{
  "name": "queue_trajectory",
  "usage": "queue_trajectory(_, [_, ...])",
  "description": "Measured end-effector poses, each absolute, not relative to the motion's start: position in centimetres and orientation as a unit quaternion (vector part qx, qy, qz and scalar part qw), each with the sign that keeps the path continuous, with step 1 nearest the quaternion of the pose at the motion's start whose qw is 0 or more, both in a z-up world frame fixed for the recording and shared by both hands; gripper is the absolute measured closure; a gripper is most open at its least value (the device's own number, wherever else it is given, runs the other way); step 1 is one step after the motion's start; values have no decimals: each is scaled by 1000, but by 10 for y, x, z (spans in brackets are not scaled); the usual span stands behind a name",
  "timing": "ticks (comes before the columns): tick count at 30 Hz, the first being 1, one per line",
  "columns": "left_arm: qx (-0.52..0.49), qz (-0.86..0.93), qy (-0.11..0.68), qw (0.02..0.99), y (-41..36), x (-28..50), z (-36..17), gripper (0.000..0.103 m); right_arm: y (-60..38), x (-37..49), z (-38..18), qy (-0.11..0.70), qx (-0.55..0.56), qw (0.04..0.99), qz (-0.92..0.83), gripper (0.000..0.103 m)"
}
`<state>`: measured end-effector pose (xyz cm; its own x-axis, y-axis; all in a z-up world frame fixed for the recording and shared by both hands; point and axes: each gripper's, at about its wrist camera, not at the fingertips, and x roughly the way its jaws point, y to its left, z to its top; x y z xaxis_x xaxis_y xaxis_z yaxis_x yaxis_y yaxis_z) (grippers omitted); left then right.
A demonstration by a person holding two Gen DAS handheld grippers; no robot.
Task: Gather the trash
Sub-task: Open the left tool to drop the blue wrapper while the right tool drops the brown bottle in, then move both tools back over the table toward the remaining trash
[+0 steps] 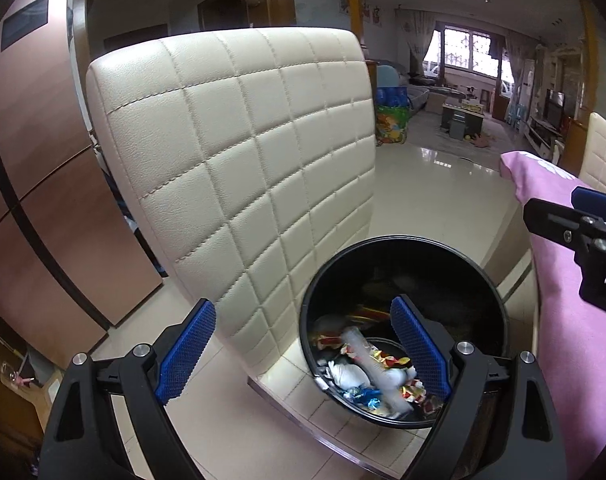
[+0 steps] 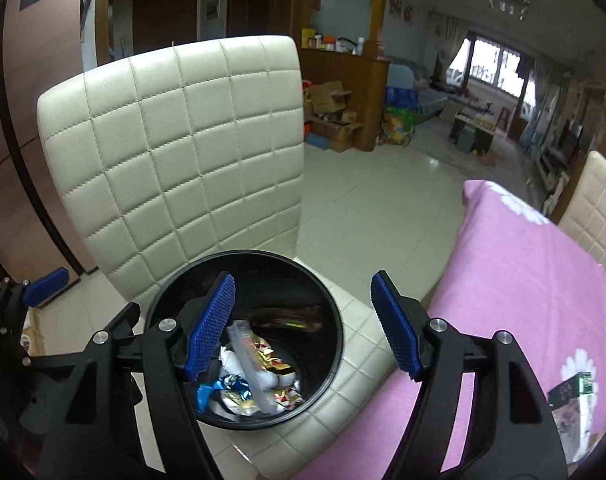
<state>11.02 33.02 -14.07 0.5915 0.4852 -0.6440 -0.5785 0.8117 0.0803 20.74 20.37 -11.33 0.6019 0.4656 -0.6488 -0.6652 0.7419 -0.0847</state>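
Note:
A round black bin (image 2: 243,256) stands on the seat of a cream quilted chair (image 2: 183,140). Inside lie candy wrappers and crumpled white tissue (image 2: 255,376), with a clear plastic strip (image 2: 249,360) slanting across them. My right gripper (image 2: 303,284) hangs open above the bin, nothing between its blue pads. My left gripper (image 1: 303,312) is open and empty too, over the near left side of the bin (image 1: 403,240). The trash (image 1: 367,372) shows in the left wrist view as well. One finger (image 1: 575,216) of the right gripper shows at that view's right edge.
A table with a pink flowered cloth (image 2: 523,280) lies right of the chair, with a green and black packet (image 2: 575,396) on it. Another cream chair (image 2: 599,208) stands behind the table. A brown wall panel (image 1: 43,160) is on the left, tiled floor (image 2: 363,200) beyond.

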Motion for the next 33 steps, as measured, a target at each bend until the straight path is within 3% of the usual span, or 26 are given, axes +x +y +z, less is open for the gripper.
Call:
queue_trajectory(10, [-44, 243, 330, 911, 270, 117, -123, 16, 137, 197, -98, 311, -136, 902, 268, 32])
queue_trajectory(22, [-12, 98, 328, 940, 137, 131, -105, 16, -16, 177, -65, 275, -73, 943, 171, 32])
queue_trajectory(33, [0, -16, 348, 937, 41, 140, -107, 16, -157, 182, -85, 299, -25, 953, 48, 33])
